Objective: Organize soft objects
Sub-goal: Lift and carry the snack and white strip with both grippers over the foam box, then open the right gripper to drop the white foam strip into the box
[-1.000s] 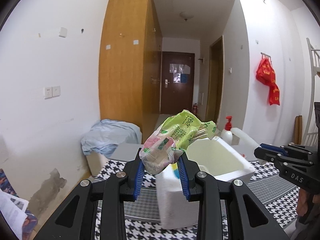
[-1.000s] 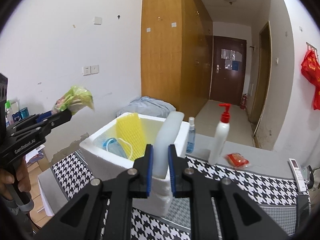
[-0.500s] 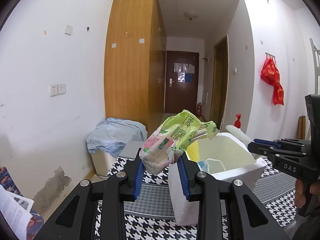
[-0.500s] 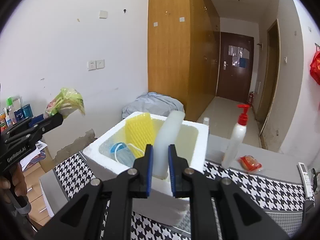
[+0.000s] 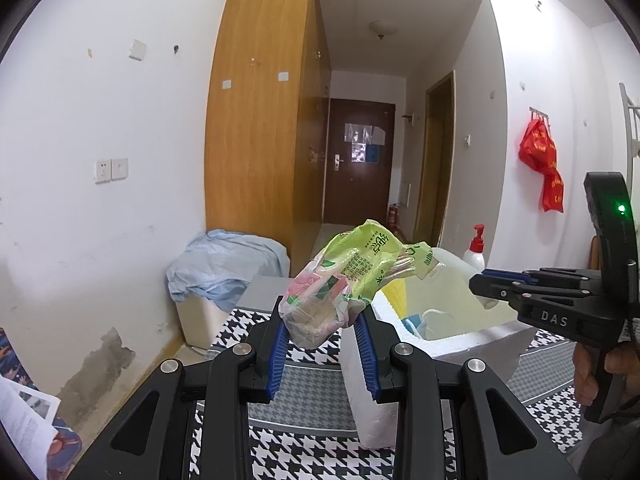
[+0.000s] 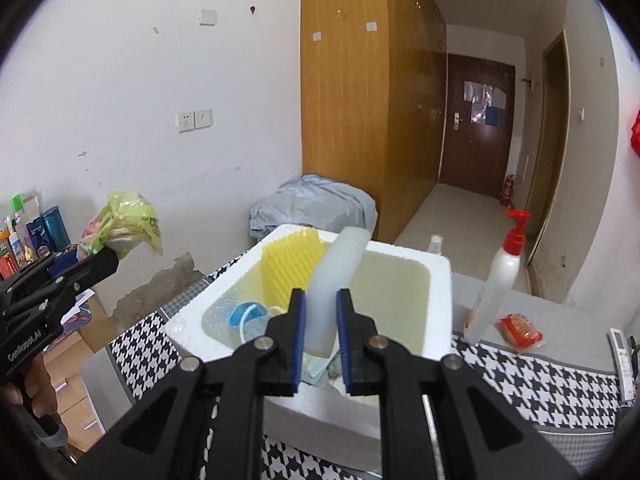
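My left gripper [image 5: 322,324] is shut on a green and pink plastic packet [image 5: 352,276] and holds it in the air left of a white foam box [image 5: 452,332]. The packet [image 6: 120,228] and left gripper [image 6: 100,260] also show in the right wrist view. My right gripper [image 6: 322,320] is shut on a pale translucent foam strip [image 6: 338,276] held upright over the foam box [image 6: 400,256]. In the box are a yellow ridged sponge [image 6: 290,264] and a blue face mask [image 6: 248,316]. The right gripper [image 5: 496,280] shows at the right of the left wrist view.
The box stands on a black-and-white houndstooth cloth [image 6: 540,384]. A white pump bottle with a red top [image 6: 500,276], a red snack packet [image 6: 520,330] and a remote [image 6: 622,352] are to the right. A blue cloth-covered bin [image 5: 228,264] sits by the wall.
Both grippers have moved left and nearer the box with their loads. The right gripper now holds the strip above the box's near edge. Both grips are unchanged.
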The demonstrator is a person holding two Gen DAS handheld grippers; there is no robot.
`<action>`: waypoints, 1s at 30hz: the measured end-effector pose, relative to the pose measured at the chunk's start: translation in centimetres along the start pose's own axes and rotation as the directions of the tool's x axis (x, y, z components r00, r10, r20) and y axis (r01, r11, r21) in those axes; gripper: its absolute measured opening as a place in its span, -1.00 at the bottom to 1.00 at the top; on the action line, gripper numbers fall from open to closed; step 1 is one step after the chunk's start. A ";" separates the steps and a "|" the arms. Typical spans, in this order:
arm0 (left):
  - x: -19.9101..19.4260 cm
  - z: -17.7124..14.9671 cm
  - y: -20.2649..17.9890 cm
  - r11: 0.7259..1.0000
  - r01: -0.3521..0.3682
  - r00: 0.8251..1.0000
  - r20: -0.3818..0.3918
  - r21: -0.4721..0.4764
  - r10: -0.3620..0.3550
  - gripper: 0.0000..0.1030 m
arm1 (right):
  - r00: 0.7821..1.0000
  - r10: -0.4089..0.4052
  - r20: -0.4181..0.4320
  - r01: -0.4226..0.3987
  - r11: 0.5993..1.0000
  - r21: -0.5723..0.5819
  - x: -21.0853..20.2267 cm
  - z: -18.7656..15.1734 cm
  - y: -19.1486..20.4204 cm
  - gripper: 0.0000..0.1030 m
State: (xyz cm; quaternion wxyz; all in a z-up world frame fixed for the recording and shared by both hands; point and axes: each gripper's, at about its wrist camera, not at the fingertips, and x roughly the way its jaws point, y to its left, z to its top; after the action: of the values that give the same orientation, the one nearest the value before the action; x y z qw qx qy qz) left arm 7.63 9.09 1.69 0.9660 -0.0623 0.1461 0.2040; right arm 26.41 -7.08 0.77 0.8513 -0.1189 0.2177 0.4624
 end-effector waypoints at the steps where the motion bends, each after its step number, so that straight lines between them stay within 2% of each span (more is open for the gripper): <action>1: 0.1 0.1 0.2 1.000 0.001 1.000 -0.001 -0.003 -0.001 -0.35 | 1.000 -0.003 -0.002 0.003 1.000 -0.002 0.1 0.1 0.0 -0.65; 10: 0.7 0.1 0.5 1.000 0.006 1.000 0.001 -0.002 -0.006 -0.35 | 1.000 -0.005 -0.021 0.005 1.000 0.011 0.9 0.4 -0.2 -0.64; 12: 0.9 0.0 0.6 1.000 0.006 1.000 -0.004 -0.007 -0.006 -0.35 | 1.000 -0.011 -0.029 0.010 1.000 -0.001 1.2 0.3 0.0 -0.40; 13: 0.9 0.0 0.6 1.000 0.007 1.000 -0.004 -0.008 -0.007 -0.35 | 0.999 -0.016 -0.030 0.016 1.000 0.001 1.3 0.2 0.0 -0.17; 14: 0.9 0.1 0.6 1.000 0.006 1.000 -0.003 -0.009 -0.006 -0.35 | 0.999 -0.020 -0.034 0.020 1.000 0.004 1.3 0.2 -0.1 0.28; 15: 0.9 0.1 0.6 1.000 0.005 1.000 -0.001 -0.007 -0.005 -0.35 | 0.999 -0.020 -0.032 0.020 1.000 0.006 1.3 0.2 -0.2 0.44; 16: 0.9 0.1 0.5 1.000 0.005 1.000 0.003 -0.003 -0.005 -0.35 | 1.000 -0.019 -0.018 0.019 1.000 0.010 1.0 0.1 -0.3 0.53; 30: 1.4 0.5 -0.8 1.000 0.010 1.000 -0.004 0.003 -0.010 -0.35 | 0.999 -0.040 0.008 0.040 0.999 0.022 -0.7 -0.4 -1.4 0.54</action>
State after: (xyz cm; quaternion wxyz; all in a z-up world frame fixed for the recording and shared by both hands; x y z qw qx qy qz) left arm 9.30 8.97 1.75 0.9668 -0.0618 0.1481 0.1989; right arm 27.14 -8.53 0.71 0.8624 -0.1120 0.2168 0.4435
